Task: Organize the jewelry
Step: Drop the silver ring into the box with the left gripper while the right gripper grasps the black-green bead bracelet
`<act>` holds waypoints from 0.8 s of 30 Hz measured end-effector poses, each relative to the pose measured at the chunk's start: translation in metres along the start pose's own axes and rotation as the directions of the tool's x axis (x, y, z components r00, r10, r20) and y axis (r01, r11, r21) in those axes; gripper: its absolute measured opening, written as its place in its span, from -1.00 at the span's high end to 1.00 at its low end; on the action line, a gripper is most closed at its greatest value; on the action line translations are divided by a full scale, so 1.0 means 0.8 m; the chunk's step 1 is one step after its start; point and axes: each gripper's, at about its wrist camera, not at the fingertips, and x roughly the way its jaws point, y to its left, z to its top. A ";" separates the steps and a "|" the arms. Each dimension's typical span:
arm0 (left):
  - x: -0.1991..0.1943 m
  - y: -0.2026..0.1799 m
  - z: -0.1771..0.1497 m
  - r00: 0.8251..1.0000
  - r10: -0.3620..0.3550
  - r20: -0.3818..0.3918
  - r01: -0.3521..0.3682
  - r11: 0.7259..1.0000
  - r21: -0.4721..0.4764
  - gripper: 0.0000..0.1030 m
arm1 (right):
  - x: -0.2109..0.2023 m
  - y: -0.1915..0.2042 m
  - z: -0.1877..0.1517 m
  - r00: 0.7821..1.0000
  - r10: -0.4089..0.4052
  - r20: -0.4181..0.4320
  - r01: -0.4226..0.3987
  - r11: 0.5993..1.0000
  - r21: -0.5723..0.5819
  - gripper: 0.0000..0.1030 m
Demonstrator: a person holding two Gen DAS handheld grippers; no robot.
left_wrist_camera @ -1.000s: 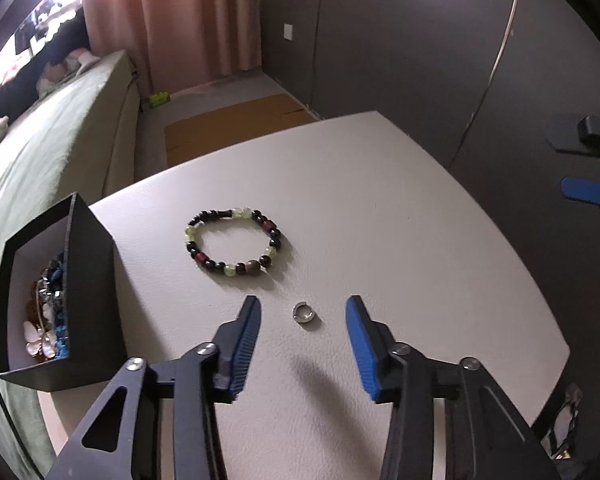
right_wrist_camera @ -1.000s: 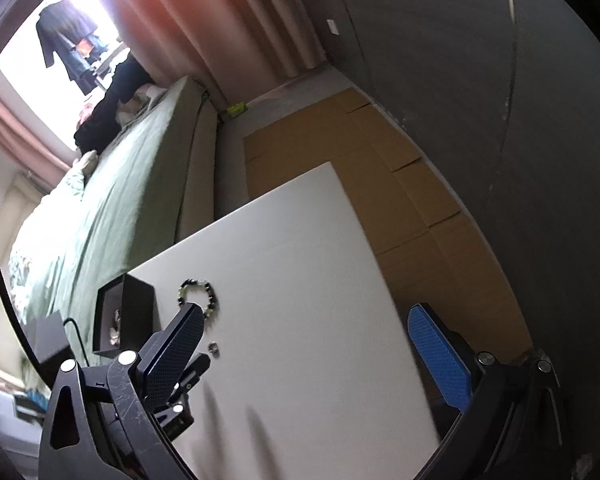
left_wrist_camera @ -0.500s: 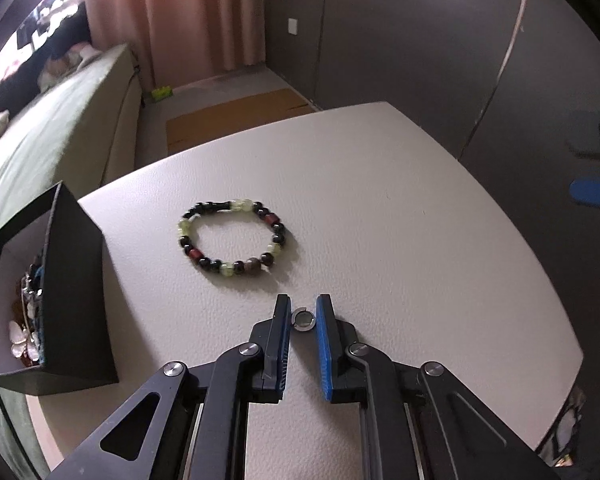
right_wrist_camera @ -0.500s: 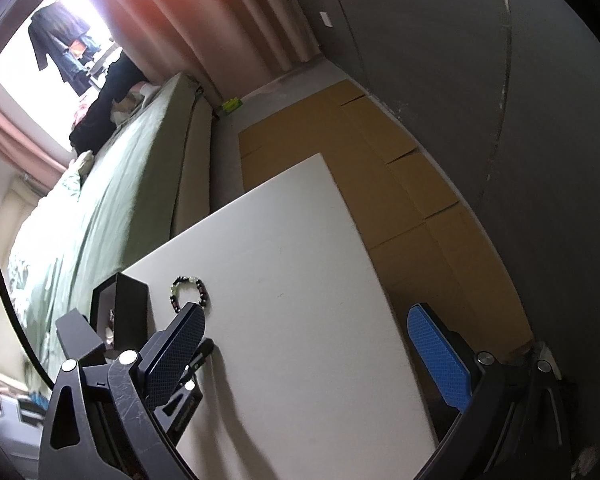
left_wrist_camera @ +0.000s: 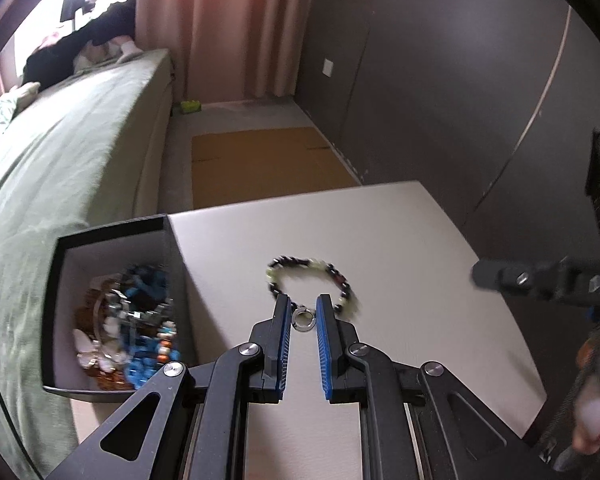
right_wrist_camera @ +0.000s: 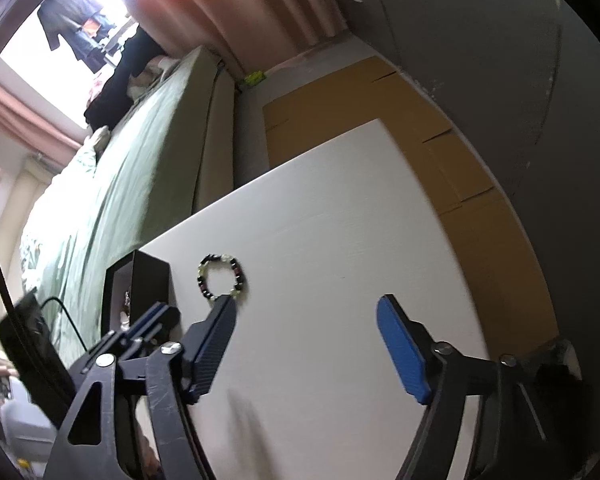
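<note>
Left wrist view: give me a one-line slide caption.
Left gripper pinches a small silver ring above the white table, beaded bracelet behind, open jewelry box at left.

the counter [right_wrist_camera: 340,220] lies bare along its right edge; the black box [left_wrist_camera: 172,264] blocks the left edge, the bracelet [left_wrist_camera: 312,284] mid-counter.

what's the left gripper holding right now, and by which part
The left gripper pinches the small silver ring across its outer edge, between its pads.
</note>
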 end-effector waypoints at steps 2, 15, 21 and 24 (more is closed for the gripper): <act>-0.007 0.010 0.002 1.000 -0.007 0.006 0.007 1.000 -0.017 0.75 | 0.010 0.009 0.000 1.000 -0.003 -0.011 0.003 1.000 -0.007 -0.33; -0.044 0.065 0.015 0.997 -0.009 0.070 0.016 0.994 -0.107 0.75 | 0.068 0.053 0.006 0.999 -0.007 -0.043 0.005 0.999 -0.053 0.15; -0.049 0.096 0.016 0.997 0.007 0.074 0.006 0.986 -0.169 0.75 | 0.086 0.061 0.011 0.999 -0.020 -0.047 0.017 0.997 -0.081 0.28; -0.050 0.110 0.016 0.997 0.016 0.072 -0.002 0.981 -0.193 0.75 | 0.097 0.067 0.013 0.998 -0.033 -0.049 0.028 0.995 -0.100 0.30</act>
